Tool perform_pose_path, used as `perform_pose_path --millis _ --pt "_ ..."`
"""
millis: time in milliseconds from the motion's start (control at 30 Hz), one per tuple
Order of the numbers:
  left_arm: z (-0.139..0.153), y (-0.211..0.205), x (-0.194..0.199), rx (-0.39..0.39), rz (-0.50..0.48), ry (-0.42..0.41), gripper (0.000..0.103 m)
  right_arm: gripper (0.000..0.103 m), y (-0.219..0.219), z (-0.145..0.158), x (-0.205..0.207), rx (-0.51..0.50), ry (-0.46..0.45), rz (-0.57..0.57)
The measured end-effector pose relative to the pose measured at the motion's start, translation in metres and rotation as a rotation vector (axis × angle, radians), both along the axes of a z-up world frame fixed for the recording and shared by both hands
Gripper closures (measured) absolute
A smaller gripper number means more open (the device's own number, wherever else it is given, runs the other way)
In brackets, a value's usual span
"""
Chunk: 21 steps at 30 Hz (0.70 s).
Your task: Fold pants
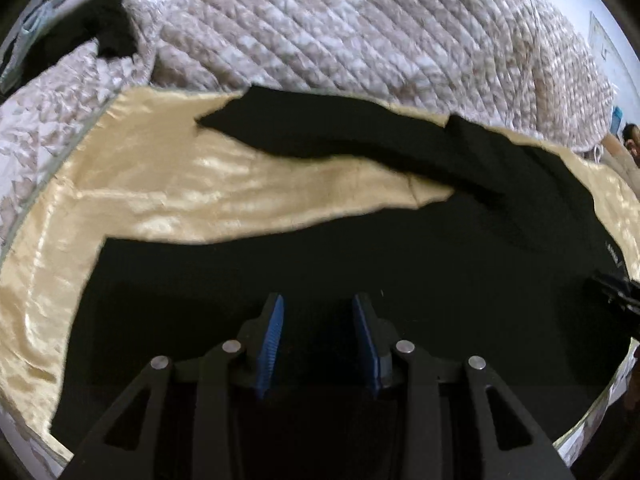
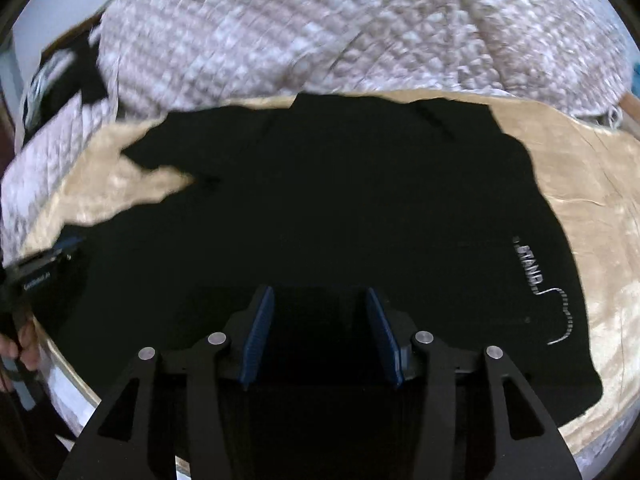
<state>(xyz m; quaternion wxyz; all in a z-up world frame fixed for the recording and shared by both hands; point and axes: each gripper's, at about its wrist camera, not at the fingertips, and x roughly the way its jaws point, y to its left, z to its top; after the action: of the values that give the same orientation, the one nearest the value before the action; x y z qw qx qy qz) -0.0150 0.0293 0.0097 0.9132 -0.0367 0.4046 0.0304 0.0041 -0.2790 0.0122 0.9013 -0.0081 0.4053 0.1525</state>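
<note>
Hovering over the black pants, the left gripper has its blue pads spread with nothing pinched, and the right gripper hangs over the waist end with jaws spread and empty too. Pants lie flat on a gold sheet, one leg angled off toward the quilt behind, white lettering by the right edge. Far left in the right view, a hand grips the other tool.
</note>
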Motion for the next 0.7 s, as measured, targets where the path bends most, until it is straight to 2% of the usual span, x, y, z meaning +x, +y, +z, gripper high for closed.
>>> perform_pose_path --millis 100,267,400,533,633,700 --pt "0.001 -0.003 -0.003 0.013 0.007 -0.010 0.061 0.054 0.000 -0.003 0.000 -0.022 -0.006 -0.011" --pt "0.007 -0.006 -0.002 -0.008 0.005 -0.031 0.060 0.054 -0.010 0.001 0.006 0.000 -0.007 -0.079" --pt "0.010 -0.019 -0.006 -0.006 -0.040 -0.055 0.057 0.054 0.006 0.005 0.004 0.004 -0.027 -0.013" --pt "0.005 -0.030 -0.006 0.026 -0.075 -0.043 0.056 0.054 0.032 0.005 -0.002 -0.032 -0.053 0.072" --pt "-0.003 -0.028 -0.005 0.022 -0.071 -0.022 0.050 0.054 0.039 -0.002 0.001 -0.070 -0.030 0.074" --pt "-0.003 -0.027 -0.006 0.034 -0.064 -0.026 0.046 0.054 0.036 -0.001 0.005 -0.041 -0.022 0.055"
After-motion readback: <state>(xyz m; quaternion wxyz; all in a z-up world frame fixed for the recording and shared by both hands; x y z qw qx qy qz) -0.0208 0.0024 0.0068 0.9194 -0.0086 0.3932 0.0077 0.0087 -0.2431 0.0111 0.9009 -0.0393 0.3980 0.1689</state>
